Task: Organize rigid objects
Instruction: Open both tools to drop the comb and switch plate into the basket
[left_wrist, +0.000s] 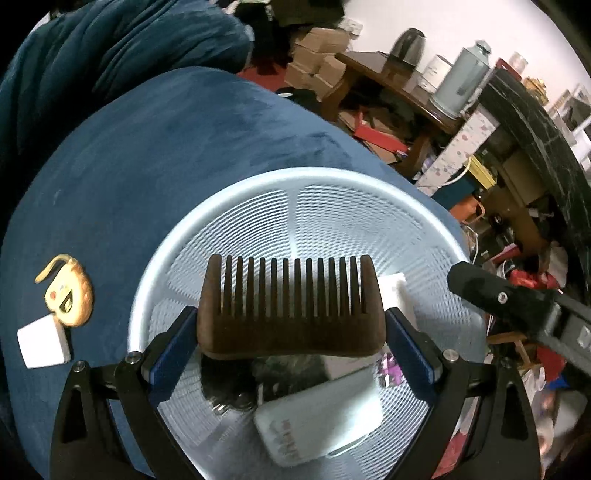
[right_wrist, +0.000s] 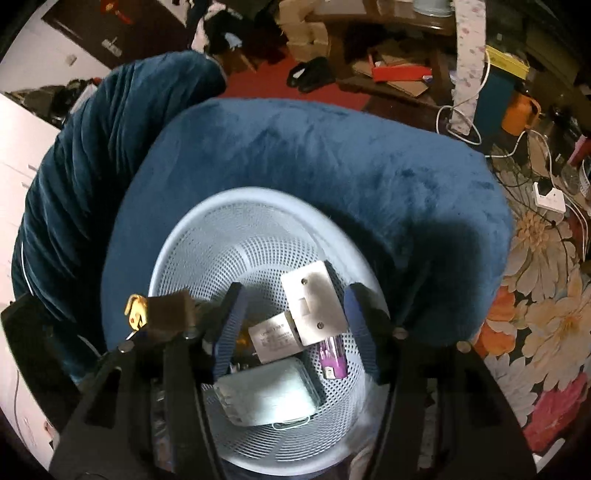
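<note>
The left gripper is clamped on one dark wooden comb, its blue pads pressing the comb's two short ends. The comb's long axis runs crosswise between the fingers, its spine lies nearest the camera and its teeth point away, up the picture. It hangs over the one pale blue mesh basket, clear of the things inside.

In the right wrist view the right gripper stands released above the same basket; nothing is pressed between its pads.

Counted in the basket from that view:
- one pale blue-white flat case, nearest the camera, lying flat
- one purple lighter beside it, its long axis running roughly away from the camera
- one small white labelled block, partly under the plate
- one white switch plate with two screws, tilted, lying over the block and the lighter's far end

There are also dark things in the basket that I cannot make out.

The basket sits on a dark blue velvet cushion. On the cushion, left of the basket in the left wrist view, lie one white rectangular block and, just beyond and touching it, one gold-coloured padlock with its shackle towards the far left.

Further off stand one wooden table, one pale blue thermos flask and a stack of cardboard boxes.
</note>
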